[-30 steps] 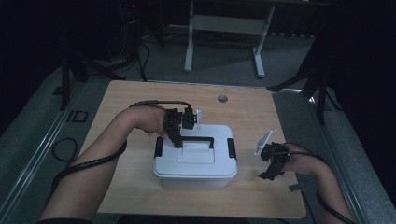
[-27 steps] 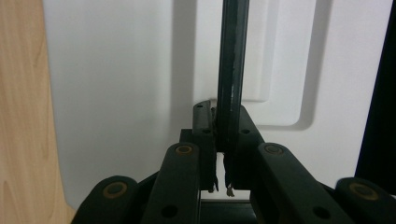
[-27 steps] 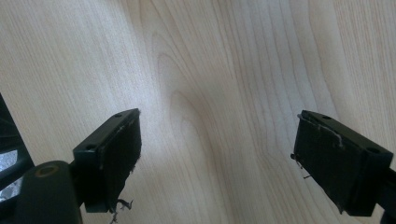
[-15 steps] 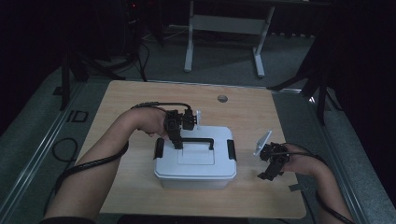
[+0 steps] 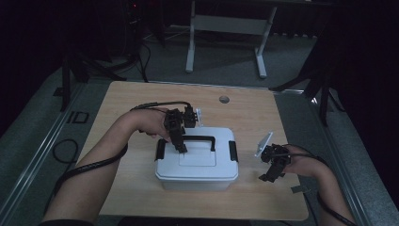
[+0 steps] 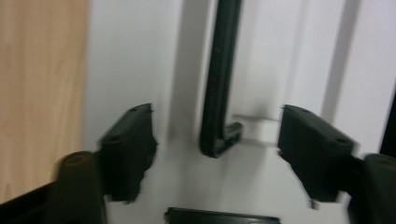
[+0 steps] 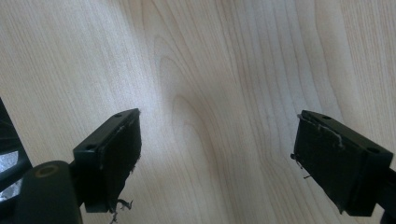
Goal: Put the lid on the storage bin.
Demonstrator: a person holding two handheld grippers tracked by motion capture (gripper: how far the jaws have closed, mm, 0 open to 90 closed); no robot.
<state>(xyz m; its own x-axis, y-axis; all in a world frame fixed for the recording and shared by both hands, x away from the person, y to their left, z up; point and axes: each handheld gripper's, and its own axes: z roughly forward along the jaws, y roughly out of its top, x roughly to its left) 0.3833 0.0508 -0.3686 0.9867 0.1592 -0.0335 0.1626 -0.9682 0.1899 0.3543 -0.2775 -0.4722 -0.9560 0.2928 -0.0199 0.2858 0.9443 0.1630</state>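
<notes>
White lidded box [image 5: 196, 157] sits mid-bench [image 5: 141, 101], black handle [image 5: 200, 139] lying flat on lid. Left tongs [image 5: 180, 147] spread wide over handle's left end [image 6: 219, 93], not yet pinching. Right tongs [image 5: 270, 174] spread, idle over bare wood right of box. Judged step: grasping handle. Best to centre bar between pads, lower until they pass under it, close squarely, then lift straight to avoid tilting box.
</notes>
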